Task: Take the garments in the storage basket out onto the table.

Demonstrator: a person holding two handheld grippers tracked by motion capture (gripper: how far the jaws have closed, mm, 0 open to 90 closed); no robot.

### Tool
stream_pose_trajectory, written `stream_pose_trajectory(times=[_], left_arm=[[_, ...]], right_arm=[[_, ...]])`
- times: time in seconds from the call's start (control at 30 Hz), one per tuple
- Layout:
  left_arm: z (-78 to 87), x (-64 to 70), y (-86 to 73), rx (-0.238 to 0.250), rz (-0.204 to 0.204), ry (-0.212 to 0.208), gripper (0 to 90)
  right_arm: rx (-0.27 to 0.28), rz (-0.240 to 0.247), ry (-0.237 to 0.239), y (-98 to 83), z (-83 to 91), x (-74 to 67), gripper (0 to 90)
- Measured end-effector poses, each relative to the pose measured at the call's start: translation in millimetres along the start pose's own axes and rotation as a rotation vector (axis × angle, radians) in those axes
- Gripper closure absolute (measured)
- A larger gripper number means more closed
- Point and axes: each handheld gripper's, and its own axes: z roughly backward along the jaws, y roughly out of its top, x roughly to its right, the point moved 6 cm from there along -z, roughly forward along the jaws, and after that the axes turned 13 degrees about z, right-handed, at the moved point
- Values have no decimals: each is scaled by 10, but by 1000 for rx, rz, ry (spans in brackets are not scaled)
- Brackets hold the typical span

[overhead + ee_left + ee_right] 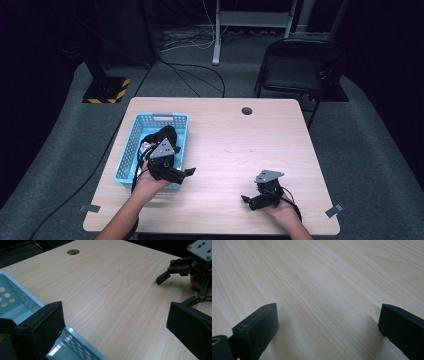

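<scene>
I cannot read any text, label, brand or number in my views. The only sign I see is the yellow and black warning stripes on the stand base on the floor behind the table. The blue basket and the small tape pieces on the table edge have no writing I can read.

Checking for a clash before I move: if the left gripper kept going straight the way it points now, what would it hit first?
Probably the right gripper. The left gripper, jaws open, looks across bare table toward it, past the blue basket rim. Depth is unclear.
</scene>
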Motion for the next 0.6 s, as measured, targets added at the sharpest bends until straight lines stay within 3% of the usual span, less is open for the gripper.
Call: stream_pose_trajectory(times=[0.6], left_arm=[[77,-134,8,1,29,34,27]], right_arm=[[0,0,0,0,0,0,20]])
